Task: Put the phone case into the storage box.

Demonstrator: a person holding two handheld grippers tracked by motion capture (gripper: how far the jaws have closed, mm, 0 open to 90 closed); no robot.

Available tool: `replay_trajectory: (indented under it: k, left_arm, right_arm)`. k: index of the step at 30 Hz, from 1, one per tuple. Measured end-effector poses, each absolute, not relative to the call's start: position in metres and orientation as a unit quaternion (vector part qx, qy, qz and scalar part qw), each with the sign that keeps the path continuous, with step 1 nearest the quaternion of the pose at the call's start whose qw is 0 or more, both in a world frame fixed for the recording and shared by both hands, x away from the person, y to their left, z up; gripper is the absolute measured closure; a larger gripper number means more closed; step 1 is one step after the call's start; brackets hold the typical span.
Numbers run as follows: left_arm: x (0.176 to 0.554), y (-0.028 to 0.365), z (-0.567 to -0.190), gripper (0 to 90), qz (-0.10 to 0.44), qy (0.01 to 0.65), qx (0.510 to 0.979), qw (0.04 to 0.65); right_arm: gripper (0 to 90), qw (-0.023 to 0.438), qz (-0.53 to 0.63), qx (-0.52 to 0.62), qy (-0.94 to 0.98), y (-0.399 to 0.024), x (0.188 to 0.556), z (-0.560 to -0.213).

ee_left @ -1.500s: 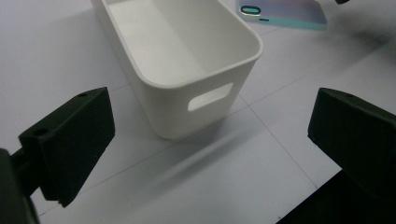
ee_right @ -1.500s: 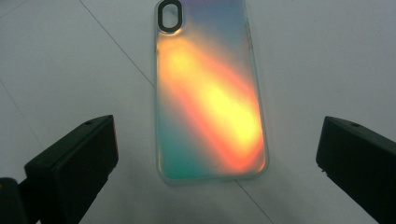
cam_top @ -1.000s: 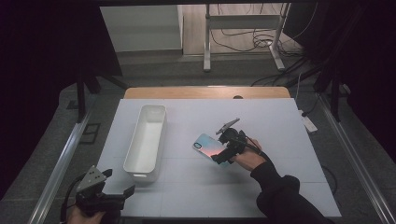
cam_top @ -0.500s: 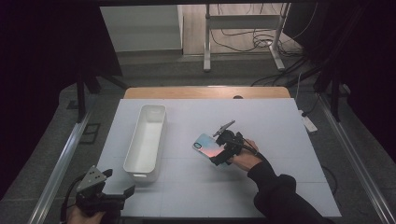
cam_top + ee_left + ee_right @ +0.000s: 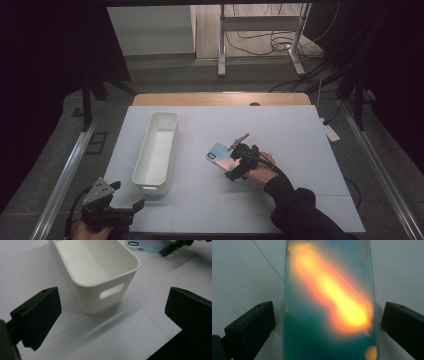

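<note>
Phone case lies flat on the white surface, right of the white bin. Back is iridescent: teal-green ground, orange-yellow streak down its length, pale translucent rim; camera cutout at the far corner. Right hand-held gripper at its near end, jaws spread, one either side of the case, apparently not touching. Left hand-held gripper spread wide, off the near edge, facing the bin's handle slot.

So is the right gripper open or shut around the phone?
Open. The right gripper has a black jaw on each side of the phone, with white table showing in both gaps.
</note>
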State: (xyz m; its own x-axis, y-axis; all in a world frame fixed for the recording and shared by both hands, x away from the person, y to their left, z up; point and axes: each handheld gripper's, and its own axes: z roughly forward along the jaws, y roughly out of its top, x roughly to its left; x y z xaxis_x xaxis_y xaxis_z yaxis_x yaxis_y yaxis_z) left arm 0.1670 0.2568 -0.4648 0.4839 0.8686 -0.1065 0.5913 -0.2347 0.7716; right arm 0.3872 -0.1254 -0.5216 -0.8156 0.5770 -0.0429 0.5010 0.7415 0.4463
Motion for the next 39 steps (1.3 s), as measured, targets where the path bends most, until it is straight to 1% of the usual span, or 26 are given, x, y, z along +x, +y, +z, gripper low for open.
replay_trajectory:
  k: [11, 12, 15, 16, 30, 39]
  left_arm:
    - [0.1671, 0.2564, -0.4648, 1.4, 0.177, 0.477, 0.766, 0.392]
    - [0.1671, 0.2565, -0.4649, 1.4, 0.177, 0.478, 0.766, 0.392]
    - [0.1672, 0.2564, -0.4649, 1.4, 0.177, 0.478, 0.766, 0.392]
    - [0.1672, 0.2563, -0.4649, 1.4, 0.177, 0.478, 0.766, 0.391]
    - [0.1663, 0.2535, -0.4643, 1.3, 0.19, 0.479, 0.767, 0.383]
    - [0.1662, 0.2526, -0.464, 1.7, 0.192, 0.477, 0.769, 0.379]
  right_arm:
    - [0.0, 0.09, 0.21, 0.29, 0.929, -0.1251, 0.3868, -0.5216]
    - [2.5, 0.091, 0.209, 0.29, 0.929, -0.1252, 0.3861, -0.5207]
    - [14.2, 0.086, 0.215, 0.285, 0.93, -0.1263, 0.3835, -0.5169]
    - [16.4, 0.087, 0.215, 0.283, 0.93, -0.1271, 0.383, -0.5156]
    - [16.9, 0.09, 0.211, 0.304, 0.924, -0.1275, 0.3806, -0.5143]
    - [16.9, 0.077, 0.219, 0.314, 0.92, -0.1333, 0.3789, -0.5124]
